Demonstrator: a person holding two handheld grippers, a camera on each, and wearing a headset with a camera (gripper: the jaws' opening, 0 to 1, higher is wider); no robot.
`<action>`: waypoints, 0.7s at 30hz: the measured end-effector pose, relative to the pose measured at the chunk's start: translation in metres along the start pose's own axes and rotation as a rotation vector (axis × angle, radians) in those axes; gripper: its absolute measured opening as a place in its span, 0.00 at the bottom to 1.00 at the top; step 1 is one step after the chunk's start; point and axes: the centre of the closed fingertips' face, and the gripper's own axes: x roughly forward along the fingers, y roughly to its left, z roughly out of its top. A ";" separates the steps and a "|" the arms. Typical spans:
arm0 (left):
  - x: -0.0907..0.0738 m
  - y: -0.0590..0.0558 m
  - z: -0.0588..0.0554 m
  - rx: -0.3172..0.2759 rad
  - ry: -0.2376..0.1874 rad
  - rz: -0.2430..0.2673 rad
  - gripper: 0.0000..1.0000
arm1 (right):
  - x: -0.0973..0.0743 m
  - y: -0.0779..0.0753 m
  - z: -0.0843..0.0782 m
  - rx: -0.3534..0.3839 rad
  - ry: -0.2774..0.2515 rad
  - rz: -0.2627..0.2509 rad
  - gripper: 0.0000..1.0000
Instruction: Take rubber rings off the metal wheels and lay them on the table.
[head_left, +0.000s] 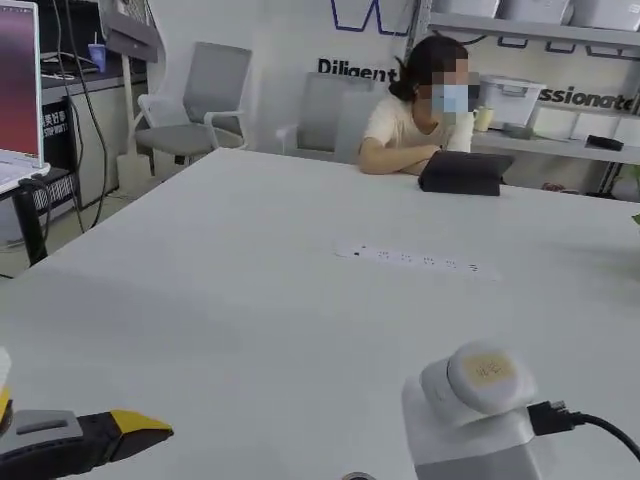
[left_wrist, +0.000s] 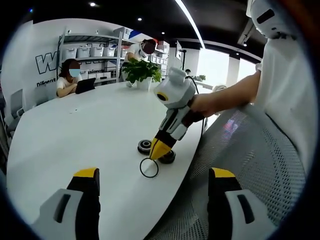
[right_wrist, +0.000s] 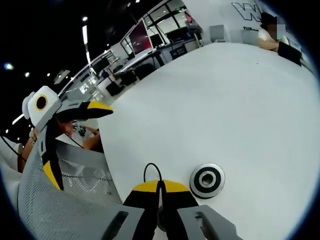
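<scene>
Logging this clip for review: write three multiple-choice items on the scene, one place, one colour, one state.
1. Where is the loose rubber ring? A on the table B on a chair C on a shelf
2. Its colour? A red B black C white
3. The left claw is? A shut B gripping a cup C open
Answers: 1 A, it lies on the white table at the right claw tips; 2 B, a thin black loop; 3 C, its jaws stand wide apart.
</scene>
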 end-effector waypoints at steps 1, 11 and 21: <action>0.000 0.000 0.000 0.000 0.001 0.000 0.88 | 0.000 0.000 -0.001 0.002 0.003 0.001 0.00; 0.000 0.000 -0.002 -0.004 0.009 -0.001 0.88 | 0.002 -0.001 -0.004 -0.007 0.017 -0.001 0.00; 0.000 0.000 -0.002 -0.005 0.009 0.000 0.88 | -0.001 -0.005 -0.002 -0.018 0.013 -0.017 0.03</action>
